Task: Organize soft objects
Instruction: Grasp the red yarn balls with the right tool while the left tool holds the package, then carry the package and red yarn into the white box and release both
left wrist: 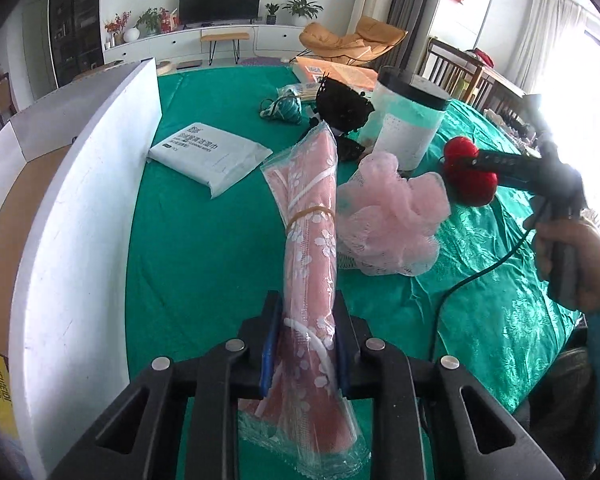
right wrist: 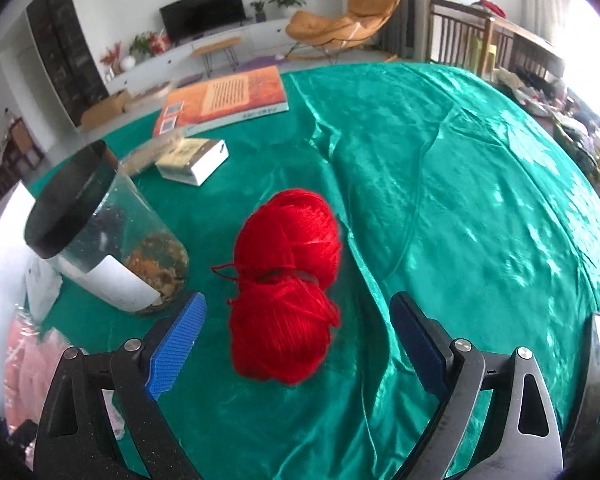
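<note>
Two grasps are in hand at once, each at a different stage. The left gripper (left wrist: 306,344) has its fingers pinching a pink roll (left wrist: 310,240), a floral cloth in clear wrap with a rubber band round its middle; the roll juts toward 12 o'clock above the green tabletop (left wrist: 204,248), with a white box (left wrist: 76,216) standing at 9 o'clock. The right gripper (right wrist: 296,344) hovers with fingers spread wide, and the red yarn (right wrist: 286,284) lies on the tabletop between them, untouched. A clear jar (right wrist: 108,240) sits at 10 o'clock of the yarn, close to the left finger.

Judged from this, the roll is picked and wants carrying to the box, probably its place. The yarn step calls for lowering, keeping off the jar, then closing gently, since the skein will squash.
</note>
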### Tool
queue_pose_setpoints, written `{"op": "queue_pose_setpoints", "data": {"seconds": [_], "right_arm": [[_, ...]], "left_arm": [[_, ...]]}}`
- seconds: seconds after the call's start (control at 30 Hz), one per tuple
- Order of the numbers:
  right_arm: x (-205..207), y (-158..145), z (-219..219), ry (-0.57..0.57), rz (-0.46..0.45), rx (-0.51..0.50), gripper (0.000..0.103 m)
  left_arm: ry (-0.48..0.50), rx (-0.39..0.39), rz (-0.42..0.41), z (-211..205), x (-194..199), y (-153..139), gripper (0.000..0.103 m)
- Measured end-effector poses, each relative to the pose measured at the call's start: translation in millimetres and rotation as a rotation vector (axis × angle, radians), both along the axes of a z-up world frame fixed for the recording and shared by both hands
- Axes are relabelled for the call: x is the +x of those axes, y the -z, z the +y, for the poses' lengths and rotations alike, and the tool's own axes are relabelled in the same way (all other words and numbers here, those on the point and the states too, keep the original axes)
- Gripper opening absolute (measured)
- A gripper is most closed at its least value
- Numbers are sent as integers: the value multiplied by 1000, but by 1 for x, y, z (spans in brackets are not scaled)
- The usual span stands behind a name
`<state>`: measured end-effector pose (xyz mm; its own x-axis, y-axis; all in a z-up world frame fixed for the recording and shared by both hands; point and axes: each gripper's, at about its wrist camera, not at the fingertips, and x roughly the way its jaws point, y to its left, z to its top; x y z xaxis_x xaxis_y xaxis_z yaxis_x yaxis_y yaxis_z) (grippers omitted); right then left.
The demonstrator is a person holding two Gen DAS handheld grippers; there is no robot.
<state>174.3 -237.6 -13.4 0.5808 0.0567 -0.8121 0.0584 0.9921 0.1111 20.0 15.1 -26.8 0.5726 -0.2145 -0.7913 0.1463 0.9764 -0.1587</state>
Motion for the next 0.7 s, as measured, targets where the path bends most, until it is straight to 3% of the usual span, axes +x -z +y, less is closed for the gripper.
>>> {"op": "queue_pose_setpoints", "data": {"seconds": [0.07,0.1,0.23,0.4,0.57,0.7], "right_arm": [[6,11,2,-25,27,-7,41],[5,13,0,-21,42,0,41],[-30,-5,-5,25,-46,24,41],[-78,-50,28,-103,-145,63,41],[-108,-102,115,-323,-211,182,41],[-127,-134,206,-543,-220,323,41]], "left_arm": [[2,-14,-21,4,-4,-11,23],[1,-24,-33,8,-7,-17,23],[-17,-46,-87,23,-11,-41,23],[-78,-46,-154,58,-18,-73,23],[-210,-6,-206,126,-35,-100,23],[-336,54,-187,183,-54,-99,24]]}}
